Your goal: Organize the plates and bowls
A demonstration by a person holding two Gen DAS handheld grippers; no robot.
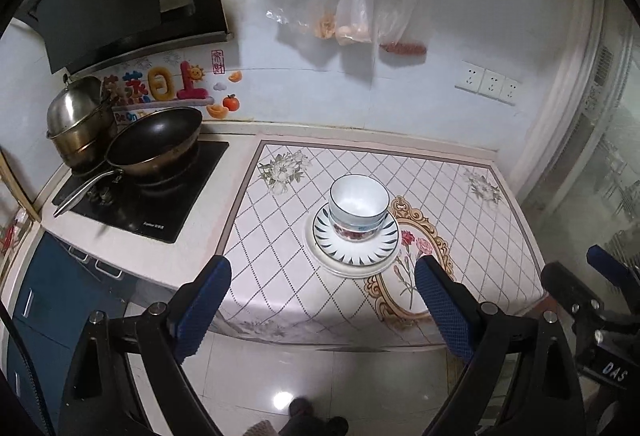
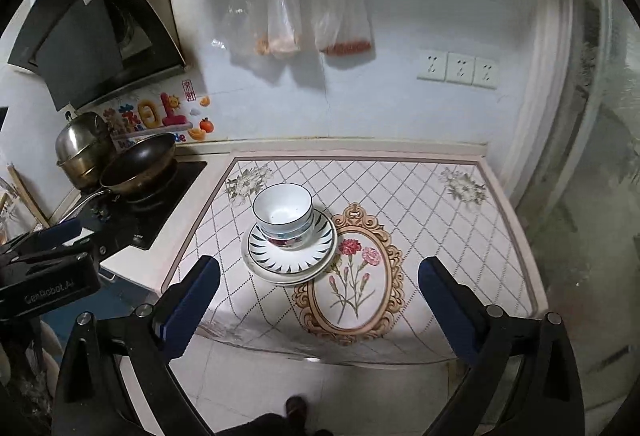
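A stack of bowls (image 1: 359, 206), white inside with a floral bowl at the bottom, stands on a plate with a dark leaf rim (image 1: 356, 244) that lies on a plain white plate (image 1: 348, 266). The stack sits mid-counter on a patterned mat. It also shows in the right wrist view, bowls (image 2: 284, 214) on plates (image 2: 290, 256). My left gripper (image 1: 322, 300) is open and empty, held back above the counter's front edge. My right gripper (image 2: 320, 300) is open and empty, likewise back from the stack.
A patterned mat (image 1: 460, 196) covers the counter. A stove at the left holds a black wok (image 1: 156, 140) and a steel pot (image 1: 78, 120). Plastic bags (image 1: 360, 16) hang on the wall. Wall sockets (image 1: 490, 82) are at the right. Tiled floor lies below.
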